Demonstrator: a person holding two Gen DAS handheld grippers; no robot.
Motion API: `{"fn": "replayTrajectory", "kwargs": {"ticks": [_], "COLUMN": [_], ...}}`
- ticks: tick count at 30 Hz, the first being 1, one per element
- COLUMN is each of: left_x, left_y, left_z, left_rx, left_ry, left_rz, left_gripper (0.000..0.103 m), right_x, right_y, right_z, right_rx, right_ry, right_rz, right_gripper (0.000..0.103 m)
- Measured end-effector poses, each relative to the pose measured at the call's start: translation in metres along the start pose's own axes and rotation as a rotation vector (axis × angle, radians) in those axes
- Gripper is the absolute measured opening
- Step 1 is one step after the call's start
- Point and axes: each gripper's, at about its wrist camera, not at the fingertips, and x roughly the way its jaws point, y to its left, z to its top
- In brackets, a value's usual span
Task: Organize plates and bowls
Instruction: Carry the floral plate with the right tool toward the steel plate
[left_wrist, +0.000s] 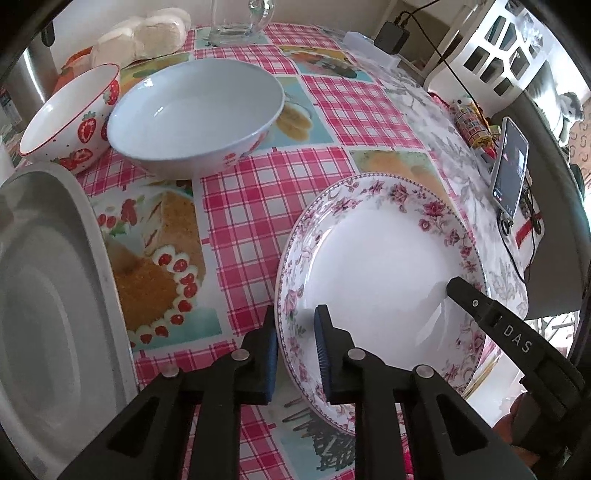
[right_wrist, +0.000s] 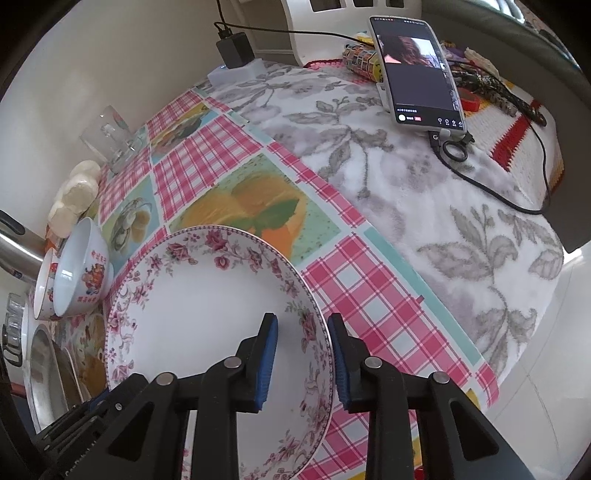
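A white plate with a pink floral rim (left_wrist: 380, 258) lies on the checked tablecloth; it also shows in the right wrist view (right_wrist: 207, 314). My left gripper (left_wrist: 295, 347) straddles its left rim, one finger outside and one inside, with a gap to the rim. My right gripper (right_wrist: 303, 354) straddles the opposite rim the same way; its finger (left_wrist: 476, 302) shows in the left wrist view. A pale blue bowl (left_wrist: 195, 114) and a strawberry bowl (left_wrist: 70, 118) stand at the far left; both bowls show in the right wrist view (right_wrist: 83, 269).
A large grey oval dish (left_wrist: 48, 295) lies at the left. A glass mug (left_wrist: 240, 22) and buns (left_wrist: 147, 33) stand at the back. A phone (right_wrist: 417, 70) on a stand with its cable sits on the grey floral cloth (right_wrist: 424, 221) at the right.
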Motion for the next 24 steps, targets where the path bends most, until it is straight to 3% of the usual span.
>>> {"fn": "replayTrajectory", "kwargs": {"ticks": [10, 24], "left_x": [-0.017, -0.027], "left_y": [0.016, 0.014], "left_z": [0.003, 0.005], "left_rx": [-0.051, -0.051], "left_ry": [-0.044, -0.066], "left_rz": [-0.066, -0.097], "left_gripper": [0.019, 0.019], "right_x": [-0.016, -0.035], "right_y": [-0.002, 0.0], "right_z": [0.001, 0.004], "right_rx": [0.009, 0.014], "right_ry": [-0.052, -0.113], "right_rz": [0.051, 0.084], "right_gripper": [0.017, 0.017]}}
